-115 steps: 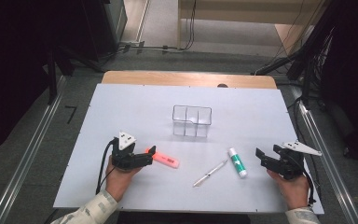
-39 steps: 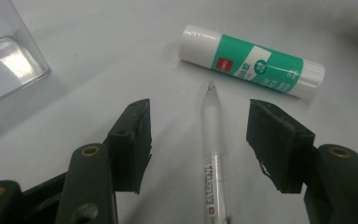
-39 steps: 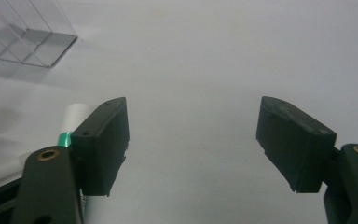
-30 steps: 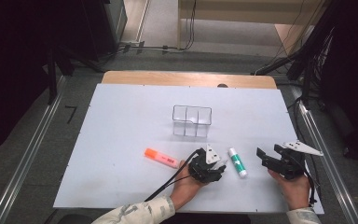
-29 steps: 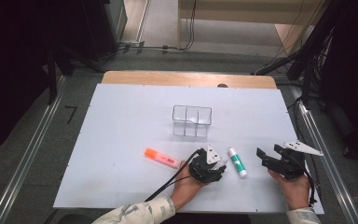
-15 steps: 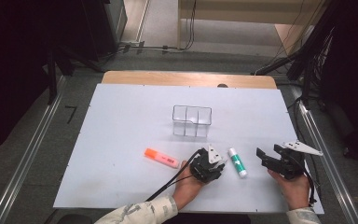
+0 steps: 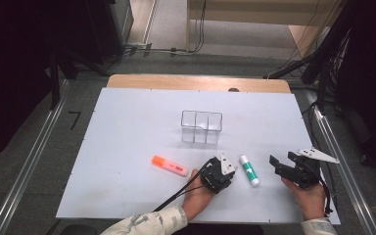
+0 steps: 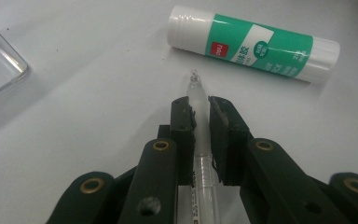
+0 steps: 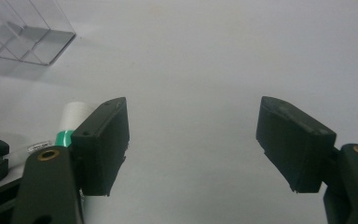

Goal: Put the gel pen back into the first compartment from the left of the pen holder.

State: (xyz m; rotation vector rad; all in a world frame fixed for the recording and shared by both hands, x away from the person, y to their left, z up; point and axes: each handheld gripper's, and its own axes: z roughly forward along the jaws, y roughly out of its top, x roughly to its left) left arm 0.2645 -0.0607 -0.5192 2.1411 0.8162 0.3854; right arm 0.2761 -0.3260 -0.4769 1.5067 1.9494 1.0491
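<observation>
At the near edge of the white table (image 7: pixel 127 147), your left gripper (image 8: pixel 200 112) is closing its jaws on the clear pen (image 8: pixel 196 93), beside the glue stick (image 8: pixel 256 44). Your right gripper (image 9: pixel 191 140) is holding its jaws wide apart, empty.

White table (image 7: pixel 127 127); clear organizer (image 7: pixel 201 127), orange highlighter (image 7: pixel 169 166), pen (image 8: pixel 199 140), glue stick (image 7: pixel 248 170) lie on it.

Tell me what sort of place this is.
Probably a lab recording bench: a white table with bundled cables behind it, and a clear organizer, glue stick and highlighter laid out.
</observation>
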